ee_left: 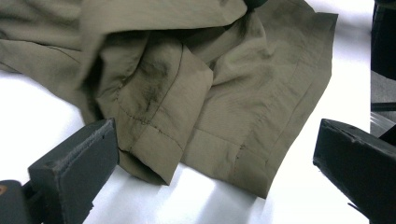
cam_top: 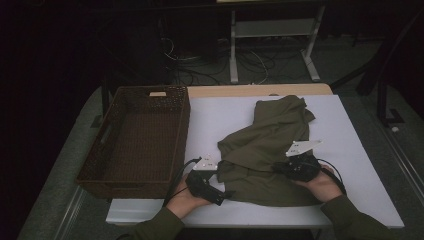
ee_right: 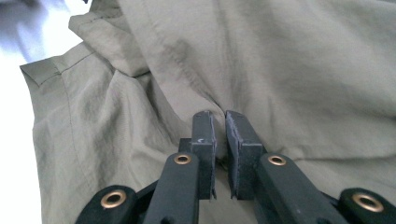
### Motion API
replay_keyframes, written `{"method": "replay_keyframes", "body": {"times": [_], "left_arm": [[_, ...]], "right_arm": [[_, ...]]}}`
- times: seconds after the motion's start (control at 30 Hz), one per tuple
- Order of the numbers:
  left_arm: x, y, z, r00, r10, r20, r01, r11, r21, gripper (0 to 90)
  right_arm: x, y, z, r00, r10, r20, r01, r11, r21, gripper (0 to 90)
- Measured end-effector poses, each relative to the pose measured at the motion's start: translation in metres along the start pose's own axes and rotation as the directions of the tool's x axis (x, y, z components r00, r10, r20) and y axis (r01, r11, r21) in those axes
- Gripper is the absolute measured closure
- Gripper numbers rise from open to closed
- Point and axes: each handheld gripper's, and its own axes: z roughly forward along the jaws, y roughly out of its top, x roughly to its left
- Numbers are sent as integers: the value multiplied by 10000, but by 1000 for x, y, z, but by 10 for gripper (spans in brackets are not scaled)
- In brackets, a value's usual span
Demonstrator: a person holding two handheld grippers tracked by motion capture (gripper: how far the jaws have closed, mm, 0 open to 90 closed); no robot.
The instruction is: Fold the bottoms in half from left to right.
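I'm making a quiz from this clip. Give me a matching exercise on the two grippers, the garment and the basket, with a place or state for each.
Things:
1. left gripper
2. right gripper
3. olive garment
4. wicker basket

Places or states:
A. crumpled on the white table
B. jaws pinched on a fold of cloth
C. standing on the left part of the table
D. jaws wide apart at the garment's hem

Pairs: 1-D, 2-B, 3-A, 4-C
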Motion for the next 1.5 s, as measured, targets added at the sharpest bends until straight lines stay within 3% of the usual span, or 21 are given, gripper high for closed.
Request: {"method": "replay_keyframes", "body": {"times": [0.67,1.0,1.5], "left_arm": [[1,2,-1,10000,13,10,-13,10000,-32,0],[2,2,0,10000,13,29,-13,10000,-55,0],[0,3,3,9998,113,133,-114,9999,89,0]], "right_arm": [[-21,-16,-26,9949,778,636,-771,9969,-121,823],[-12,-21,-37,9956,707,610,-696,9974,-193,823],[-2,-56,-67,9922,935,821,-943,9955,62,822]]}}
